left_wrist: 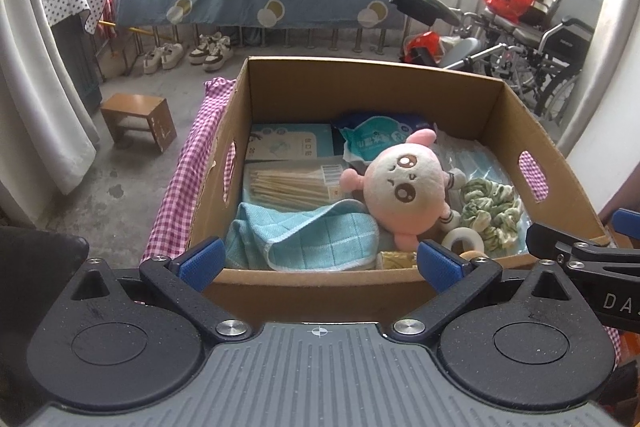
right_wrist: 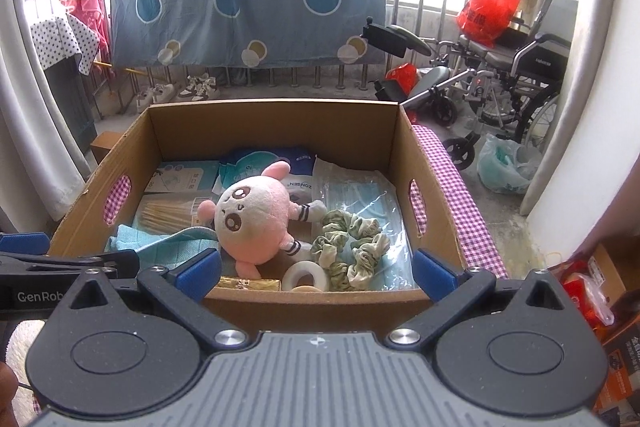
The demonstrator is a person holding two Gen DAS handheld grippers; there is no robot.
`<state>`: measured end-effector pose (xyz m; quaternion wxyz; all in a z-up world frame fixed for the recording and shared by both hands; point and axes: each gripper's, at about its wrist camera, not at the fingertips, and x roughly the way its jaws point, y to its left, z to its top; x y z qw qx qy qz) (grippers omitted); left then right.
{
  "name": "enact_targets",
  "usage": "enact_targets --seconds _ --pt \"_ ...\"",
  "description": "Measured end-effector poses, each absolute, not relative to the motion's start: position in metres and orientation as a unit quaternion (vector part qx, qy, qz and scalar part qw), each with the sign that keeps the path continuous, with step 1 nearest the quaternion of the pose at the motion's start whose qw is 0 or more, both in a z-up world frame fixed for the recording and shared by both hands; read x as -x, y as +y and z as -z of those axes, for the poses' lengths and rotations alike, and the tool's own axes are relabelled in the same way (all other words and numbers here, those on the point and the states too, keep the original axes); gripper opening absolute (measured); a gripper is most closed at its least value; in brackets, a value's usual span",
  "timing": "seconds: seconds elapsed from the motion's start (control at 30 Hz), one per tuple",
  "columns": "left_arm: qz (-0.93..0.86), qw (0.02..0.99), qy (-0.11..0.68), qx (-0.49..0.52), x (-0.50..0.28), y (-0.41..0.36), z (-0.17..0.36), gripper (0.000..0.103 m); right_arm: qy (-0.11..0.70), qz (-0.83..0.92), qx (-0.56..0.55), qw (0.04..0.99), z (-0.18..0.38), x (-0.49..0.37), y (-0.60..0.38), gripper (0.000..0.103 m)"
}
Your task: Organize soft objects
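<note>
- Grippers sit side by side at the near edge of the cardboard box (left_wrist: 520,119), pointing in.
- Left gripper (left_wrist: 320,263) has fingers spread wide, holding nothing.
- Right gripper (right_wrist: 318,273) is the same.
- Pink plush toy (left_wrist: 404,187) lies inside the box, next to a green scrunchie (left_wrist: 490,213) and a blue cloth (left_wrist: 308,239).

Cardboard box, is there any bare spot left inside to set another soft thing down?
Hardly: the cardboard box floor is covered. Flattest landing spots are the mask packet along the right wall and the swab pack near the left wall. The front is crowded: pink plush, green scrunchie, folded blue cloth.
</note>
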<state>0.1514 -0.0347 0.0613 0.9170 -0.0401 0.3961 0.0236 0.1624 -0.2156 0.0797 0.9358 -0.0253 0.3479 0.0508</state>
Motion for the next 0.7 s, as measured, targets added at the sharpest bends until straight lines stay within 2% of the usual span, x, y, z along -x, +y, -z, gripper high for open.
enact_targets --seconds 0.7 --pt "-0.034 0.914 0.404 0.025 -0.1524 -0.0375 -0.0594 0.102 0.363 -0.043 0.028 0.93 -0.0774 -0.1623 -0.2147 0.103"
